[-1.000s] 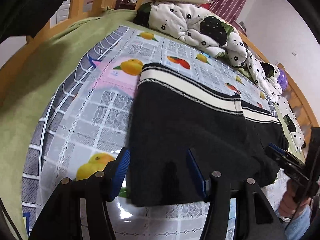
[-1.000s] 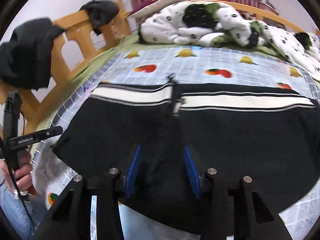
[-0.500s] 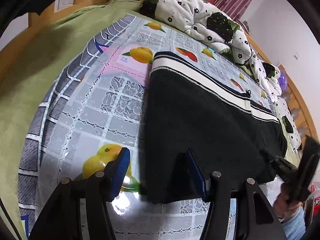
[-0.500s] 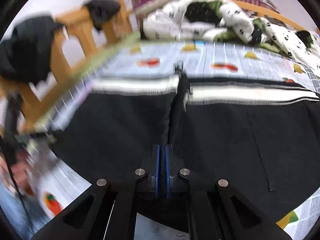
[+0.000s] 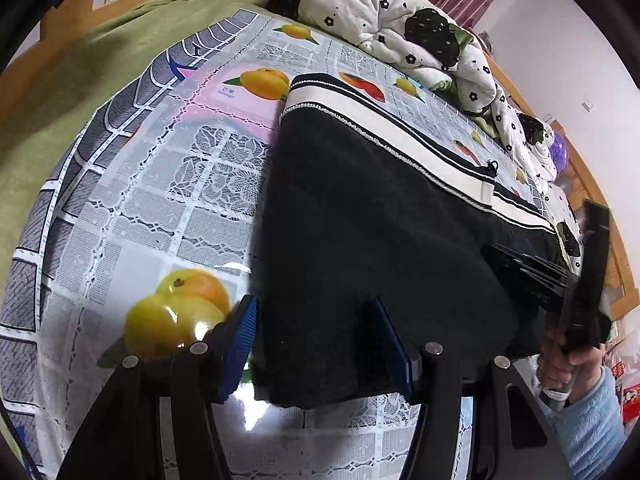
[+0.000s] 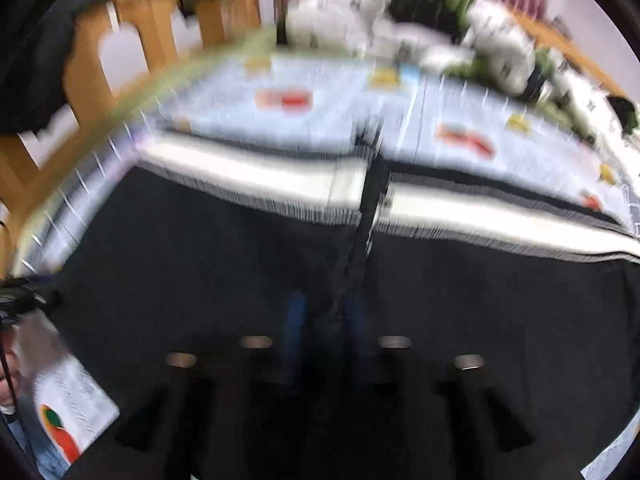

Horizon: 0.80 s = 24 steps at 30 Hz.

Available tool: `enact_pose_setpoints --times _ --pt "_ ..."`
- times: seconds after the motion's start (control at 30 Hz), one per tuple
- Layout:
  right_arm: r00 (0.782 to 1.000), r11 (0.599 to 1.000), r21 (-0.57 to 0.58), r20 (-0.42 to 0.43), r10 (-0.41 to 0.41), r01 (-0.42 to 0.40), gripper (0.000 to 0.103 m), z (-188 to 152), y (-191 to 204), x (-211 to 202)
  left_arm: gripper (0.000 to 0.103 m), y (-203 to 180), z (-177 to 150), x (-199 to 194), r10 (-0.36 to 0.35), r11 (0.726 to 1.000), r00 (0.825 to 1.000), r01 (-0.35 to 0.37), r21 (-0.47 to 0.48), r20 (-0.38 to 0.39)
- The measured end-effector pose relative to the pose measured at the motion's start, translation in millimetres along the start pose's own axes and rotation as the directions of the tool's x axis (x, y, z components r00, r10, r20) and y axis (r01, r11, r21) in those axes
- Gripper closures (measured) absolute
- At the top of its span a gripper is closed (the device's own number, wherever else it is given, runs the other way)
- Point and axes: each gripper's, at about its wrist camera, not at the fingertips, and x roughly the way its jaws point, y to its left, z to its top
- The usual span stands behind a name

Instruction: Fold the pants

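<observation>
Black pants [image 5: 380, 240] with a cream and black striped band lie flat on a fruit-print tablecloth [image 5: 168, 200]. My left gripper [image 5: 320, 344] is open, its blue pads straddling the near left corner of the pants. In the right wrist view the picture is motion-blurred; the pants [image 6: 240, 280] fill the lower half and my right gripper [image 6: 324, 320] sits over the cloth near the centre seam, pads a little apart with dark fabric between them. The right gripper also shows in the left wrist view [image 5: 532, 268] at the pants' right edge.
A rumpled black-and-white floral quilt [image 5: 400, 28] lies at the far side of the bed. A wooden bed frame [image 6: 120, 48] with dark clothes draped on it stands at the left. A green sheet [image 5: 80, 80] borders the tablecloth.
My left gripper has shifted right toward the pants' corner, staying open. My right gripper closed half a second ago and its pads now look slightly parted, while that view blurs with motion.
</observation>
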Motion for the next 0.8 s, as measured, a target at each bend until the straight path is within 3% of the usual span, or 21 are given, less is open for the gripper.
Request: enact_pose_setpoints --times 0.1,0.2,0.33,0.37,0.43,0.63,0.8 --pt "0.997 1.0 0.002 0.075 -0.017 0.017 0.094 2 -3 -7 0.046 0 -2 -1 -0.008 1.0 1.0 0.008 0.005 0.005" --pt "0.993 0.991 0.12 0.111 0.051 -0.064 0.095 -2 -23 -11 0.046 3 -7 -3 -0.031 0.999 0.999 0.031 0.005 0.016" --pt "0.993 0.986 0.135 0.083 0.083 -0.094 0.086 -10 -24 -4 0.046 7 -19 -10 -0.086 0.996 0.996 0.086 0.007 0.034" --pt "0.993 0.988 0.122 0.075 0.09 -0.099 0.075 -12 -23 -7 0.046 8 -22 -11 -0.108 0.994 0.994 0.108 -0.003 0.035" --pt "0.995 0.99 0.103 0.057 0.086 -0.092 0.063 -15 -22 -16 0.046 14 -31 -15 -0.168 0.984 0.985 0.17 -0.046 0.047" --pt "0.995 0.995 0.09 0.101 0.021 -0.03 0.063 -38 -38 -59 0.046 29 -37 -13 -0.248 0.952 0.965 0.258 -0.166 0.079" --pt "0.992 0.993 0.117 0.126 -0.029 0.014 0.063 -64 -60 -83 0.046 21 -29 0 -0.213 0.953 0.972 0.229 -0.199 0.097"
